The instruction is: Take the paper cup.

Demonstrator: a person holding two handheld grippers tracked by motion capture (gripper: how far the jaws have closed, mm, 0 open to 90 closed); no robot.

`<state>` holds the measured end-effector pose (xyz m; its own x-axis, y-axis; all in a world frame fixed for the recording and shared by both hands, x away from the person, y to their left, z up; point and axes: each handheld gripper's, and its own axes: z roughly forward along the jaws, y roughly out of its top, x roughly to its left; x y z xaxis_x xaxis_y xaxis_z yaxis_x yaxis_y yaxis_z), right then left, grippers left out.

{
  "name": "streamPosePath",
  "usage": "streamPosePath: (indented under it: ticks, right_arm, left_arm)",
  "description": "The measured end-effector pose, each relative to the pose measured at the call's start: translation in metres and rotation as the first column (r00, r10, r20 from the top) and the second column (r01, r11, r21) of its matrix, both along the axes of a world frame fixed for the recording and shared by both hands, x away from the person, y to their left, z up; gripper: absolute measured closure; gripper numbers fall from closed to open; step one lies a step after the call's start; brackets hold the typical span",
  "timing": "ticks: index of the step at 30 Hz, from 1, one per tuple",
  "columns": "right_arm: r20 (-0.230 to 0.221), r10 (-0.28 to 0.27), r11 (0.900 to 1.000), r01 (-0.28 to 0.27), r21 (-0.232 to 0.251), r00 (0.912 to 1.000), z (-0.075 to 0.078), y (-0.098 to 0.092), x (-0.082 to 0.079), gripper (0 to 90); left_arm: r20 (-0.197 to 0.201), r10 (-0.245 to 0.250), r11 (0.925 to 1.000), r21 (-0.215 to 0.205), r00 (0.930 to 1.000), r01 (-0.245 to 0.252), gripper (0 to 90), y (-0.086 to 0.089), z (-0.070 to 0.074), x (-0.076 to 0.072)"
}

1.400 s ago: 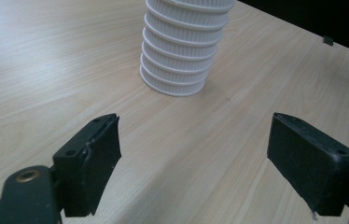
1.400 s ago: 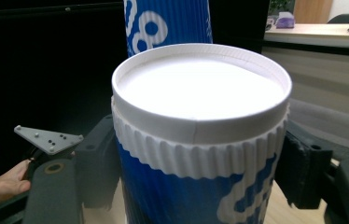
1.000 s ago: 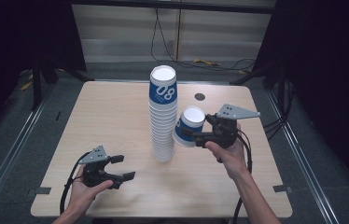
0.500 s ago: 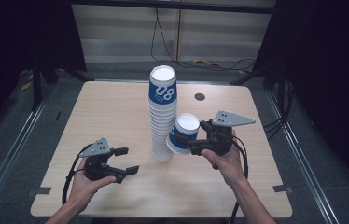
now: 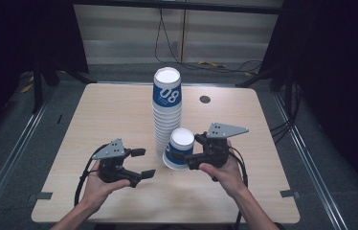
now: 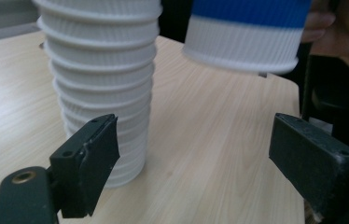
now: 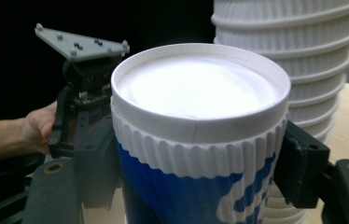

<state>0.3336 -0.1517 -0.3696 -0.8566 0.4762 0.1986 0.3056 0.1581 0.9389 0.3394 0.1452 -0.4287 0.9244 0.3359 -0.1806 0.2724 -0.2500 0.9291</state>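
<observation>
A tall stack of upturned ribbed white paper cups (image 5: 167,115), its top cup blue with "08" on it, stands mid-table. My right gripper (image 5: 186,152) is shut on one upturned blue-and-white cup (image 5: 179,148), held tilted just above the wood by the stack's near right side. Its jaws have just closed a little tighter on the cup (image 7: 196,130), pressing on both sides. My left gripper (image 5: 143,163) is open with nothing between its fingers, left of the stack's foot. In the left gripper view the stack (image 6: 102,84) stands ahead and the held cup (image 6: 247,37) hangs at upper right.
The wooden table (image 5: 95,120) has a small dark round hole (image 5: 205,99) at the back right. Cables lie on the floor behind the table. Bare wood lies to the stack's left and along the near edge.
My right gripper has carried the cup down and left, nearer the foot of the stack. My left gripper has risen and come right toward the stack, still open.
</observation>
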Motion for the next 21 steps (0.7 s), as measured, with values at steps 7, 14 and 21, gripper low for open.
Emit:
streamPosePath:
  ticks: [7, 14, 21]
  right_arm:
    - [0.003, 0.023, 1.0, -0.023, 0.011, 0.9997, -0.01, 0.002, -0.002, 27.8]
    - [-0.04, 0.04, 0.998, -0.039, 0.046, 0.9984, -0.022, 0.007, -0.003, 27.6]
    - [-0.064, 0.056, 0.996, -0.052, 0.066, 0.9964, -0.031, 0.011, -0.004, 27.7]
  left_arm:
    - [0.03, -0.027, 0.9996, -0.007, 0.9992, 0.028, 15.8, -0.012, 0.007, -0.003]
    - [0.013, -0.052, 0.9985, -0.016, 0.9986, 0.052, 15.7, -0.023, -0.001, -0.005]
    - [0.016, -0.057, 0.9972, -0.047, 0.9982, 0.058, 15.3, -0.022, -0.003, -0.007]
